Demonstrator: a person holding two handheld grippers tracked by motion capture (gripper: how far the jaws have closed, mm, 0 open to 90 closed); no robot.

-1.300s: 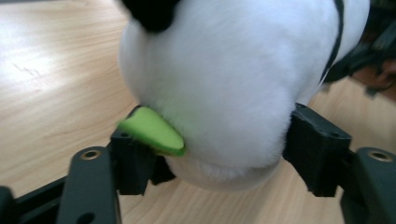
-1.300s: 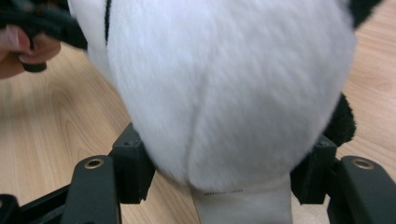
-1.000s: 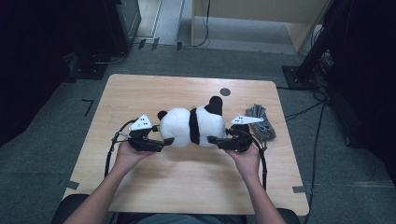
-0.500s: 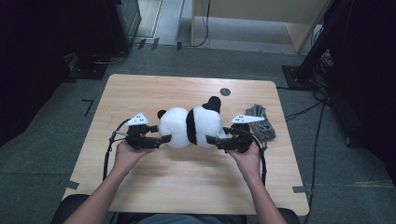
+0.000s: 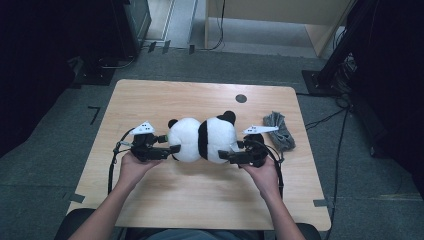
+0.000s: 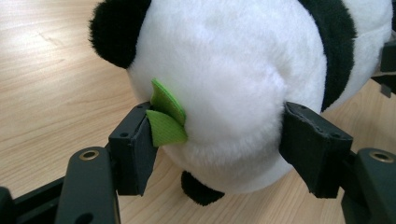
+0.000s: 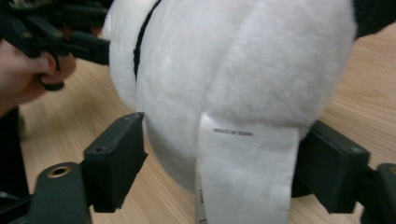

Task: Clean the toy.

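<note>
Now the panda (image 5: 202,140) lies on its side at the middle of the table (image 5: 150,100), rolled since a second ago so that its black band faces up and the dark limb that stuck out toward the far edge has drawn in close to the body. You hold it between both grippers, one at each end. The left gripper (image 5: 172,149) has its jaws part spread around the head end; in the left gripper view both pads (image 6: 310,144) press into the white fur, one beside the green tab (image 6: 166,119), so that grip holds. The right gripper (image 5: 225,155) has just been opening; in the right gripper view its jaws flank the rear end and the white label (image 7: 245,175), touching the fur lightly at most. Judge this as a release on the right side: expect the panda to rest on the table with only your left grip steadying it. The grey cloth (image 5: 280,131) lies apart, near the right edge.
</note>
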